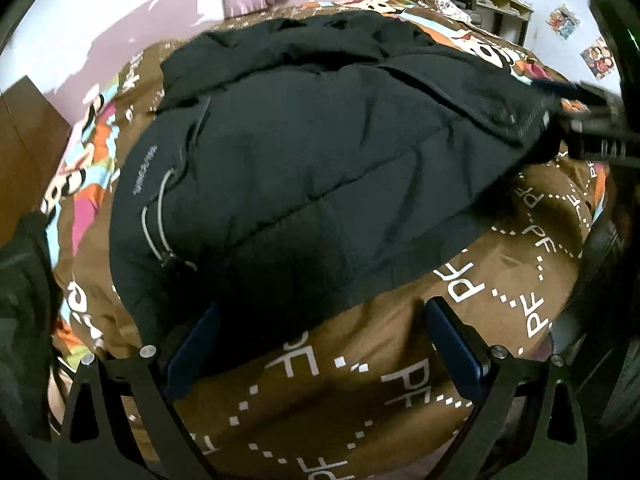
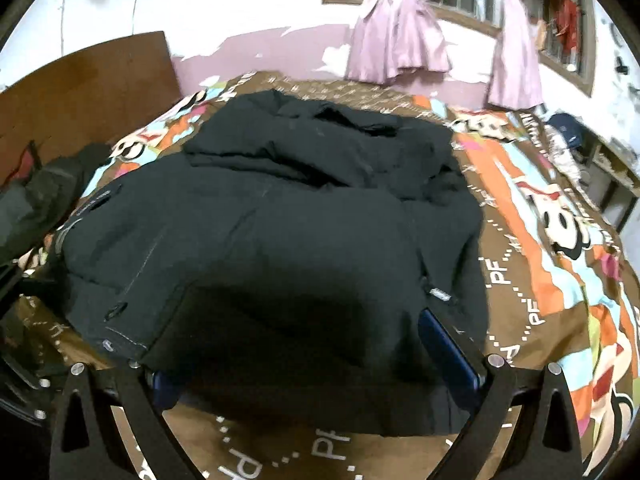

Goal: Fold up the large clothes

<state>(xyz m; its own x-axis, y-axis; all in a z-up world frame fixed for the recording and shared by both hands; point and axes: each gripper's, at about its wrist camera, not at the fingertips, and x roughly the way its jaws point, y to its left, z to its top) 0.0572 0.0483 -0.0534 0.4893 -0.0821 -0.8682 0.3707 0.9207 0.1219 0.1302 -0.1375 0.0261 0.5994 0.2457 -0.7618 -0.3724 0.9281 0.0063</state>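
Left wrist view: the left gripper (image 1: 320,344) hovers with its jaws spread wide and empty, just at the near hem of a black padded jacket (image 1: 304,152). Right wrist view: the right gripper (image 2: 316,356) is likewise spread, its blue pads flanking the jacket's lower edge without pinching it. The jacket lies partly folded on a brown patterned bedspread (image 2: 532,240), a flap doubled over its far side. It looks puffy, soft and springy, likely slippery-shelled; stitched hems and corners seem the surest holds. Pink curtains (image 2: 400,28) hang beyond.
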